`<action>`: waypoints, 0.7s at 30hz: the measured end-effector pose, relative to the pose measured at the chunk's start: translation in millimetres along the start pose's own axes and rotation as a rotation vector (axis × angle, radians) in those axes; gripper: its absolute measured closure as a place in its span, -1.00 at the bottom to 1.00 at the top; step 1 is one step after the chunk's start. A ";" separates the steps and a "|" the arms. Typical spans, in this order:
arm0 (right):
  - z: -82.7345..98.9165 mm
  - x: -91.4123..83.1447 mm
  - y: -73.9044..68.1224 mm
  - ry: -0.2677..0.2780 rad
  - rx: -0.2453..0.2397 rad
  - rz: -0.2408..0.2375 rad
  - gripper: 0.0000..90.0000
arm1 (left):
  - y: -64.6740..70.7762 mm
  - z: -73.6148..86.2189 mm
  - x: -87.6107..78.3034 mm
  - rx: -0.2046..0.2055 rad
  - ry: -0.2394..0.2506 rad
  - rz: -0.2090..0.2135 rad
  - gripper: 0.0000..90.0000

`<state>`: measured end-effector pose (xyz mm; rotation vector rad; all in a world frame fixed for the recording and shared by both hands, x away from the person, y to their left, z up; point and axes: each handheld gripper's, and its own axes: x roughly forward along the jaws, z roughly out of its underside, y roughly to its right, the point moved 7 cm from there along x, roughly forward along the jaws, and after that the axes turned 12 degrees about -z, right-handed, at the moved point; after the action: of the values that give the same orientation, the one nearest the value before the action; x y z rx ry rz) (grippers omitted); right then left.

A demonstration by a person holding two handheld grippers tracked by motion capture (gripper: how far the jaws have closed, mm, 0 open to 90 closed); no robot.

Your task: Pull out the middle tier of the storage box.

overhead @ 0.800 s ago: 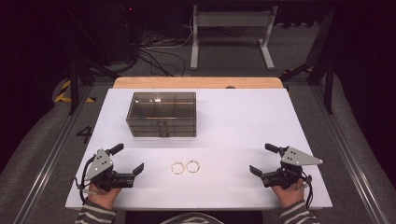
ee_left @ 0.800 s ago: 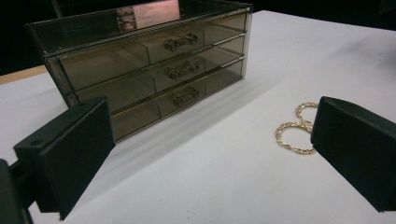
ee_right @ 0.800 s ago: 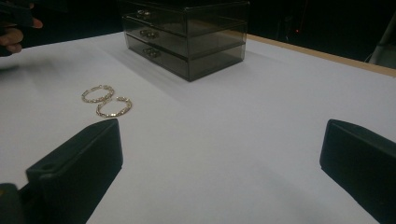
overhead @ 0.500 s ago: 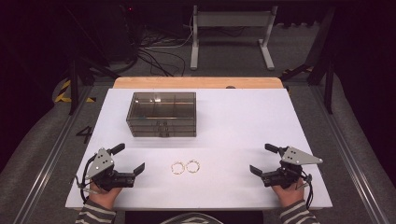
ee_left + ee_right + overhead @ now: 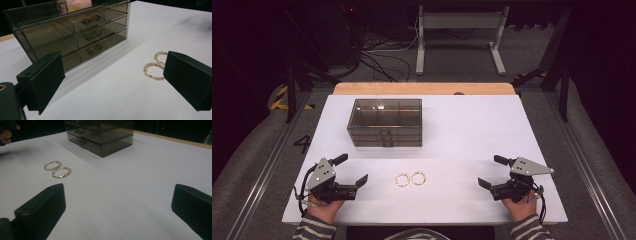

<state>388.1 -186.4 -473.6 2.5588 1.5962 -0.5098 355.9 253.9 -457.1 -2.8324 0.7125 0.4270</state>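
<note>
Hoop earrings lie touching, near side of drawer box. Both grippers, left and right, gape empty. Advice: approach low, pinch one rim squarely.

My fingers are matt black on both tools, and a pale grey plate tops the left gripper and the right gripper. The worktop under them is plain white, edged at the far side by a light wooden strip. The drawer box is smoky, see-through grey-brown with dull metal handles. The two hoop earrings are gold with a twisted, beaded pattern. My sleeves are striped grey and white.
</note>
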 end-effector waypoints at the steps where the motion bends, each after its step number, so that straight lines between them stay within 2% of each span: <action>1: 0.2 0.0 0.2 -0.001 0.001 0.002 -1.00 | 0.4 -0.6 -0.2 -0.008 0.000 0.002 -0.89; 12: 1.3 3.6 -1.5 -0.019 -0.003 -0.004 -0.99 | 2.7 -10.0 3.9 -0.019 -0.004 0.041 -0.86; 21: 1.6 3.2 -1.3 -0.016 -0.002 -0.004 -0.99 | 7.7 -23.2 15.2 0.025 -0.009 0.058 -0.86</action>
<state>388.0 -183.4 -476.1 2.5438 1.5962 -0.5269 370.3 234.8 -441.0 -2.7900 0.7949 0.4368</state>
